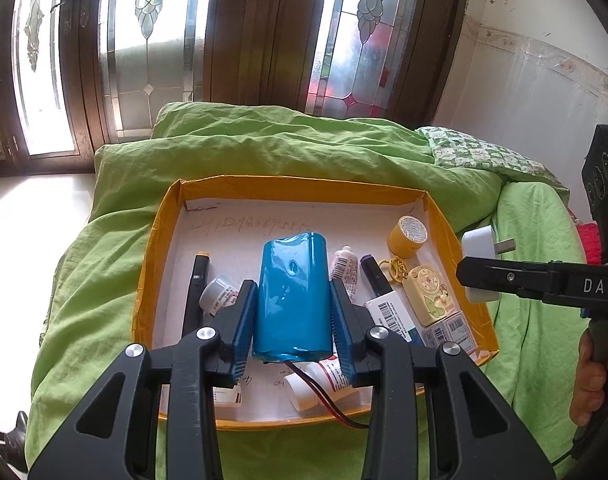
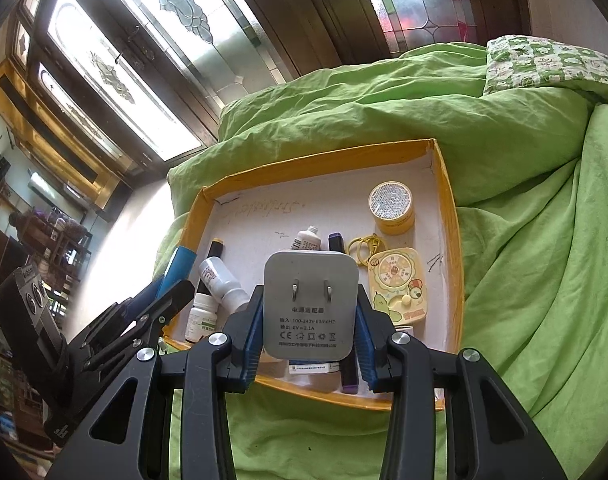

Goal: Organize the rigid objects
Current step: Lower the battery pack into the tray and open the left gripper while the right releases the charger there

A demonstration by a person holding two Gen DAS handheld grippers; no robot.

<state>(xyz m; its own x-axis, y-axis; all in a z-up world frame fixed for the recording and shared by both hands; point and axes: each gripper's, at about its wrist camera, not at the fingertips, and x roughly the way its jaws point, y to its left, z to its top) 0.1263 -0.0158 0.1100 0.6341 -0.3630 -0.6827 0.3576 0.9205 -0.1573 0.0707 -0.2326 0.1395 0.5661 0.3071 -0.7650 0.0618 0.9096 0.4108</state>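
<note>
The left gripper [image 1: 291, 304] jaws clamp a blue battery pack [image 1: 291, 296] above the yellow-rimmed box [image 1: 151, 240], which lies on a green quilt [image 1: 263, 140]. The right gripper [image 2: 308, 332] jaws clamp a white charger [image 2: 310, 304] over the box's near rim. The box's far half is bare floor; items crowd the near half. Only the left view shows the battery pack's wires [image 1: 324, 396]; only the right view shows the charger's prongs.

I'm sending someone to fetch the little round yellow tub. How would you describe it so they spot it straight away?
Find the yellow-rimmed cardboard tray on the green bedding. Look toward its far right corner: the round yellow tub stands apart there, just beyond the yellow keychain toy. It is the only squat cylinder, with a white top covered in fine print.
</note>
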